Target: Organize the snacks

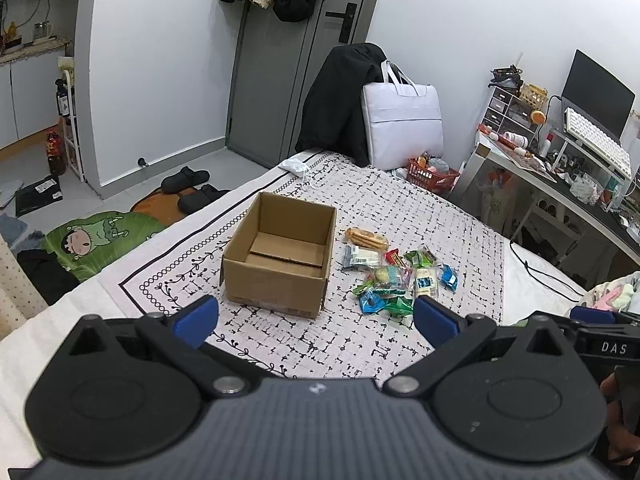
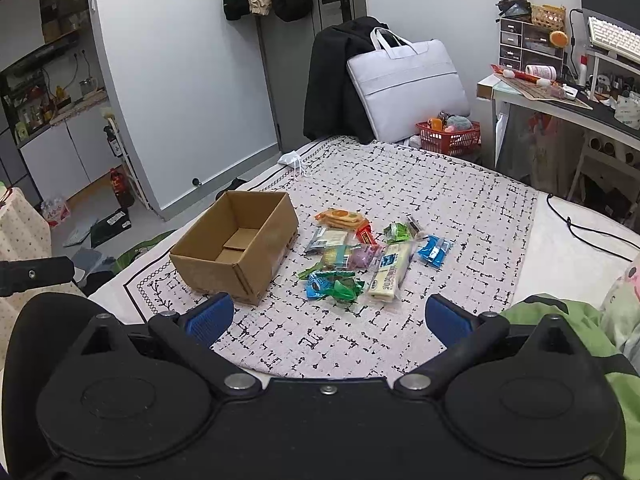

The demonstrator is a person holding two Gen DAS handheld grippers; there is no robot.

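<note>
An open cardboard box (image 1: 280, 258) (image 2: 236, 246) stands on the patterned bedspread (image 1: 400, 208) with nothing inside. To its right lies a loose pile of several wrapped snacks (image 1: 394, 276) (image 2: 360, 256): an orange biscuit pack (image 2: 340, 218), a long cream bar (image 2: 391, 273), blue (image 2: 434, 251) and green packets. My left gripper (image 1: 316, 320) is open above the near bed, short of the box and pile, holding nothing. My right gripper (image 2: 328, 318) is open too, nearer than the snacks, with nothing between its fingers.
A white bag (image 1: 402, 120) and a black coat lean at the bed's far end. A red basket (image 2: 450, 136) and a cluttered desk (image 2: 560, 96) stand on the right. Shoes and a cartoon mat (image 1: 96, 236) lie on the floor on the left. A cable (image 2: 592, 236) crosses the bed's right side.
</note>
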